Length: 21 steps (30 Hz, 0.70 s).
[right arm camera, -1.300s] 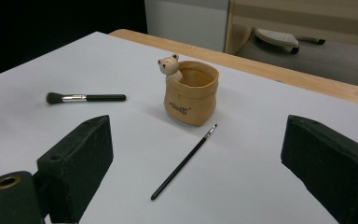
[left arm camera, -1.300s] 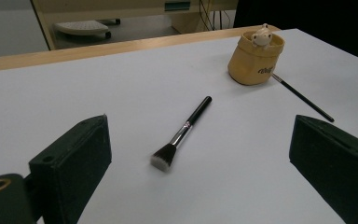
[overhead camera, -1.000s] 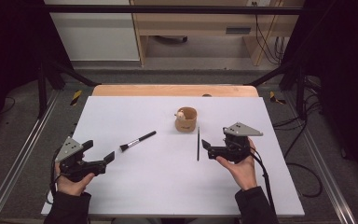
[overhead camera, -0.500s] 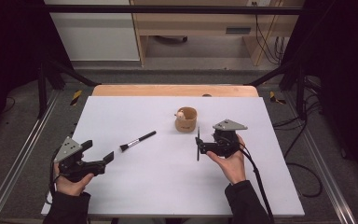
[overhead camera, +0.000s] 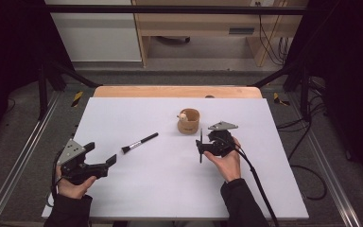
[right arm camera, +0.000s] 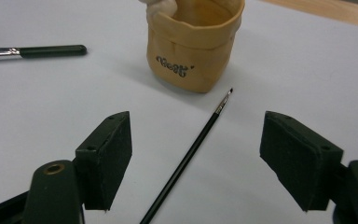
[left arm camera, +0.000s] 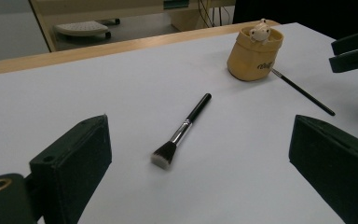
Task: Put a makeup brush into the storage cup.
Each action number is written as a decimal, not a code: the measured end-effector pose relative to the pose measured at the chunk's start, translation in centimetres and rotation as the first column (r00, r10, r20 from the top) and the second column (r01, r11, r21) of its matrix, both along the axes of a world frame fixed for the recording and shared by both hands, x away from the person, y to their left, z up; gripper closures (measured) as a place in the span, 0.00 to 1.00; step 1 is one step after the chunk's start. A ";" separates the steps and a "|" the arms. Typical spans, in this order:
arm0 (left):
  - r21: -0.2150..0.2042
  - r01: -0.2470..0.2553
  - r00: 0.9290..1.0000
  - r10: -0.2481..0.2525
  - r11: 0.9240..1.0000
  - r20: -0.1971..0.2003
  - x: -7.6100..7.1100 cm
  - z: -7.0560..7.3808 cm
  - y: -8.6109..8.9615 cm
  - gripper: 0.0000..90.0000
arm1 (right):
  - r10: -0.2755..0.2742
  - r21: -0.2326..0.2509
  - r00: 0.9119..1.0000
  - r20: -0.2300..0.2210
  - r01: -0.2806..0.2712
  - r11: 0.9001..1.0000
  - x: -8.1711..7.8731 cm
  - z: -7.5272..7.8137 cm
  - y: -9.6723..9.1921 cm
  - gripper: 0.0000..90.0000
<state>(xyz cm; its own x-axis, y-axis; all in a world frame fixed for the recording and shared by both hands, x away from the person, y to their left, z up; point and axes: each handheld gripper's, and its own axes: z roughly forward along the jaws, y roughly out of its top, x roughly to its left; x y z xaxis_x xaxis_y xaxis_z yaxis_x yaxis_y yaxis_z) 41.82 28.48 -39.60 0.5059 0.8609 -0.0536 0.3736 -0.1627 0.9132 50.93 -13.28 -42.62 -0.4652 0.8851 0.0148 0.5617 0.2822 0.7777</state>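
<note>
progress: early, nothing in the tan pouch (overhead camera: 188, 121) yet | thin liner brush (right arm camera: 186, 158) lies flat on the bench (overhead camera: 137, 189), between the right tool's (right arm camera: 193, 163) closing, still-apart jaws, ungripped | makeup brush (left arm camera: 181, 132) untouched mid-bench | left tool (left arm camera: 200, 172) wide, idle

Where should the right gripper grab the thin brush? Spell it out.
Grip the thin brush mid-handle from above, fingers either side across its length. It lies flat on the table, tip toward the cup, between the right gripper's open, closing jaws.
</note>
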 end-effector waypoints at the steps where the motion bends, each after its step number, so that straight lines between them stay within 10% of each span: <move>1: 0.000 0.000 1.000 0.000 1.000 0.000 0.0 0.0 0.0 0.06 | -0.006 -0.001 1.000 -0.011 0.006 1.000 0.2 -0.3 0.1 0.29; 21: 0.007 0.006 1.000 -0.006 1.000 -0.006 0.1 -0.1 -0.2 0.06 | -0.061 -0.060 0.995 -0.083 0.057 0.997 2.3 -3.8 1.2 0.54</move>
<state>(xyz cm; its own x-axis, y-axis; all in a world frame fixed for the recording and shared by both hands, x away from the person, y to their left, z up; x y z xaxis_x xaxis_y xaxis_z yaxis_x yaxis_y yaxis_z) 41.89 28.23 -39.73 0.5111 0.8581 -0.0504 0.3779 -0.1716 0.9098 53.23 -12.13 -46.37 -0.4113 0.9115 0.0003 0.6421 0.2895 0.7099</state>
